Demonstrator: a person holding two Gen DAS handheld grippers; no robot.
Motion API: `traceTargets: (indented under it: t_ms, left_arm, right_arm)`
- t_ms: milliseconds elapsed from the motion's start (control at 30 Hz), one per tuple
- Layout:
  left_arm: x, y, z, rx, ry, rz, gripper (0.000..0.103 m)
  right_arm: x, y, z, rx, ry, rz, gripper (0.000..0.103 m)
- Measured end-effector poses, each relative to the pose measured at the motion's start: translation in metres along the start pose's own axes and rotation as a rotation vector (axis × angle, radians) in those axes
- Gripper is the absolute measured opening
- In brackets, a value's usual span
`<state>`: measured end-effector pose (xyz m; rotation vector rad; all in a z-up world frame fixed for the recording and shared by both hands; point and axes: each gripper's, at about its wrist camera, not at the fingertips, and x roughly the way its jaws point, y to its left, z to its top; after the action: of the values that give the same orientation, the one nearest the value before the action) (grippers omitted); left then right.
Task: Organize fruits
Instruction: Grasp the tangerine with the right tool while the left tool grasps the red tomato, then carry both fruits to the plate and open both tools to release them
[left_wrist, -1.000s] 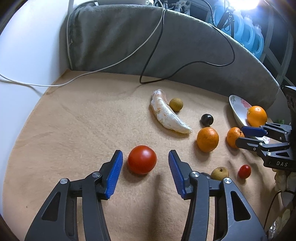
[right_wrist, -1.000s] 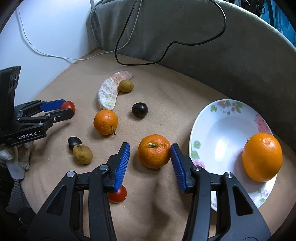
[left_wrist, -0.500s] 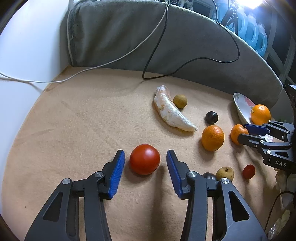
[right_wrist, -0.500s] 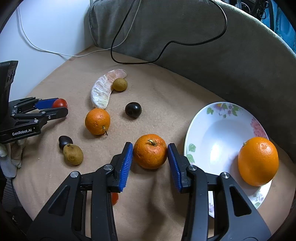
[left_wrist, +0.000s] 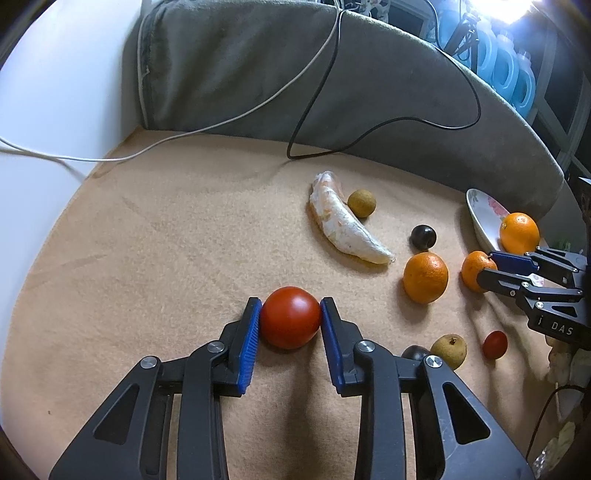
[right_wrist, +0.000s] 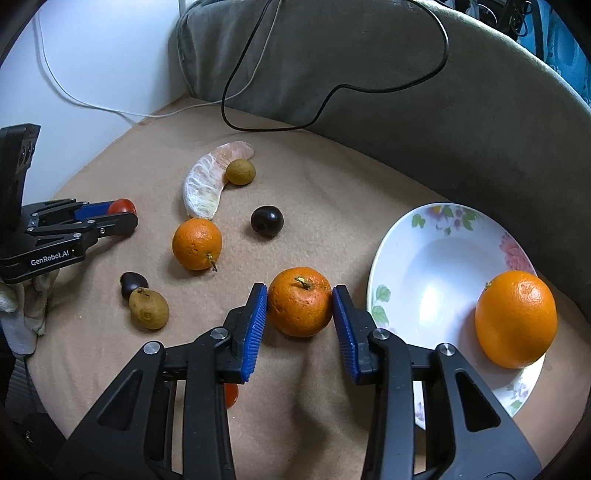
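On the tan blanket (right_wrist: 369, 177) and in the one floral plate (right_wrist: 436, 229) are three oranges (right_wrist: 197, 243), two tomatoes (left_wrist: 290, 317), two longans (right_wrist: 148, 303), two dark round fruits (right_wrist: 266, 220) and one pomelo segment (right_wrist: 207, 188).

Home setting, living-room corner with a makeshift recording setup.

Grey upholstered backrest (left_wrist: 369, 92) curves behind a tan blanket-covered surface (left_wrist: 166, 240); white wall (left_wrist: 55, 92) left of the backrest. Black cable (right_wrist: 332, 92) and white cable (left_wrist: 221, 118) trail over the backrest. Blue detergent jugs (left_wrist: 506, 70) stand beyond it. Flowered china plate (right_wrist: 424, 236) below the backrest, loose fruit around.
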<state>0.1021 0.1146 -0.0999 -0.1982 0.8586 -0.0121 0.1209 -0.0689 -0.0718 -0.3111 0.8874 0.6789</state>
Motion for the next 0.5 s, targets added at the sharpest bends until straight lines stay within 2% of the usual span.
traceTargets:
  t_ms: [500]
  left_arm:
    - [-0.014,-0.017,0.008,0.020,-0.043,-0.019,0.030]
  right_arm:
    - [-0.012,-0.002,-0.003,0.024,-0.047,0.041,0.037]
